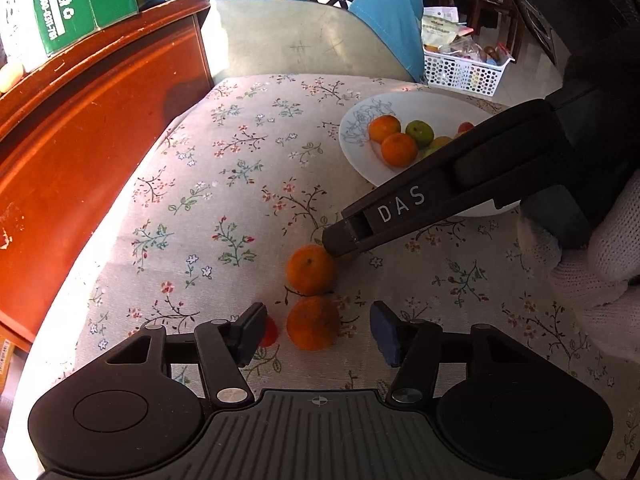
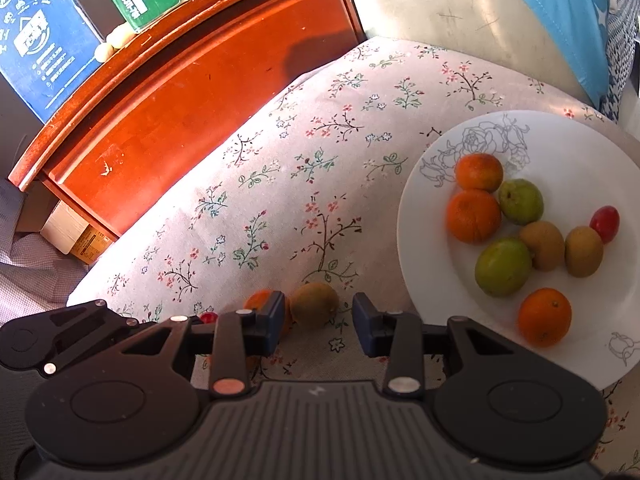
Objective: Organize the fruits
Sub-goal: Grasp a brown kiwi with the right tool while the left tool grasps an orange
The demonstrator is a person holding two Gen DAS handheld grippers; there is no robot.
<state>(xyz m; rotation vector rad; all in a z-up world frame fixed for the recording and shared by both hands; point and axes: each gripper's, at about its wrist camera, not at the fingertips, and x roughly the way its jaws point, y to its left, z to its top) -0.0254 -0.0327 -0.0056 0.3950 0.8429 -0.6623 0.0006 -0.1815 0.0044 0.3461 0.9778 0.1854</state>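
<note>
Two oranges lie on the floral cloth: a near orange [image 1: 313,323] between my open left gripper's [image 1: 316,334] jaws, and a far orange [image 1: 311,270] just beyond. A small red fruit [image 1: 269,333] sits behind the left finger. My right gripper [image 2: 316,322] is open around a brown kiwi [image 2: 314,305]; its tip shows in the left wrist view [image 1: 340,242] touching the far orange. The white plate [image 2: 424,208] holds oranges, green fruits, kiwis and a red fruit.
A red wooden cabinet [image 1: 80,148] stands left, with a green box [image 1: 80,0] and a blue box [image 2: 40,36] on top. A white perforated basket [image 1: 464,72] sits behind the plate. A chair with blue cloth [image 1: 312,36] stands at the far edge.
</note>
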